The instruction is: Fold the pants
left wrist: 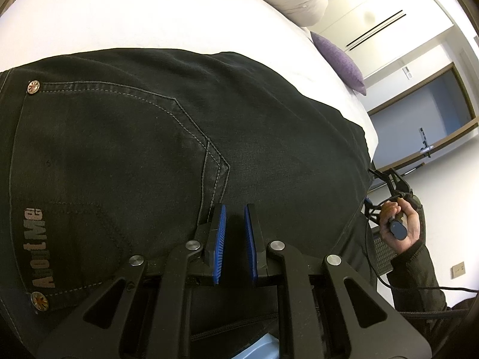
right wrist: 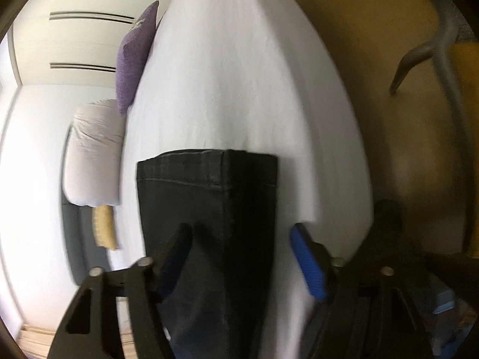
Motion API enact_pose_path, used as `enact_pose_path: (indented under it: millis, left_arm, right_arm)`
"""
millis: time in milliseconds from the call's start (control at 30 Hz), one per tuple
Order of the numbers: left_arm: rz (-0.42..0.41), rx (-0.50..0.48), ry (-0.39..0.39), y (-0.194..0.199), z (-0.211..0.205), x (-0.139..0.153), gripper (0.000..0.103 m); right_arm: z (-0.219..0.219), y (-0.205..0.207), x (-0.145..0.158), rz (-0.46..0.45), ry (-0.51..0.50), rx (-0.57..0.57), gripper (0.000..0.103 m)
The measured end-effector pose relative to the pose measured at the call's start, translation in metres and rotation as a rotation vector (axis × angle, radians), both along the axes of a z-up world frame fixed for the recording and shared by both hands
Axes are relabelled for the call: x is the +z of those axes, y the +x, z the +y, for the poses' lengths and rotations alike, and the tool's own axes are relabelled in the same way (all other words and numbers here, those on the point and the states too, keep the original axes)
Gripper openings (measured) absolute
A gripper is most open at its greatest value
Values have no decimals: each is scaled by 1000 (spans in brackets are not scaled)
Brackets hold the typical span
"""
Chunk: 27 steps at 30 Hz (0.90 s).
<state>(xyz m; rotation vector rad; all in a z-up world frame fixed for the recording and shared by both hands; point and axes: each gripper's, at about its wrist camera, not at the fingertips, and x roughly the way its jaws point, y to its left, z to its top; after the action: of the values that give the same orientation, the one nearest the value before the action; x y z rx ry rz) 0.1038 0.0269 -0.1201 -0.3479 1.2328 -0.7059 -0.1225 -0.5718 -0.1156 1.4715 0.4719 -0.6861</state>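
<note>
The black jeans are laid flat on the white bed, and the coming move is judged to turn on how their long axis runs between the two grippers. Directly ahead of and below the left gripper the seat end is seen, with its back pocket and rivets off to that gripper's left; its blue pads stand slightly apart with nothing between them, so it is taken as open and empty. Ahead of the right gripper the leg runs straight away, ending in the stitched hem; its jaws are spread wide, straddling the leg without clamping it. The hem end is thus nearer the right gripper, the waist end nearer the left
</note>
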Motion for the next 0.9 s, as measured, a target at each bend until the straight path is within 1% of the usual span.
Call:
enact_pose_path:
  millis: [33,67,100,133,200,267,367,533,600,633,700,767,900]
  left_arm:
    - [0,0,0,0,0,0,12]
    - [-1,0,1,0,0,0,12]
    - [-2,-1,2,0,0,0,12]
    - [-3,-3,3,0,0,0,12]
    - [-3,-2,2,1,1,-1,12]
    - [-3,-3,3,1,1,-1,12]
    - [-3,-3,3,2,1,-1,12]
    - [-3,-2,3,2,1,-1,12]
    - [-2,-2,3,2,1,-1,12]
    - [-2,-2,3,2,1,-1,12]
    - [-1,-1,3,2,2,-1,12]
    - [1,-1,3,2,2,-1,12]
    - [4,0,2,2,2,-2,13]
  right_arm:
    - [0,0,1,-5,-9,2,59]
    - [-1,2,3,-30,-26,13,49]
    - [-2,4,5,-49,-34,32,42]
    - [-2,4,7,-54,-42,39,41]
    - [-2,1,10,-86,-61,56,31]
    - [0,-2,11,-112,-74,57,29]
    - [2,-10,9,-181,-79,44,29]
    - [4,-10,3,-281,-84,40,29]
    - [2,-12,-1,-297,-81,28,28]
    - [1,-12,-3,-303,-74,25,26]
    - [-1,-12,-6,-304,-62,26,13]
    - [-1,-13,-5,-308,-63,31,10]
    - [-2,-12,9,-282,-103,60,7]
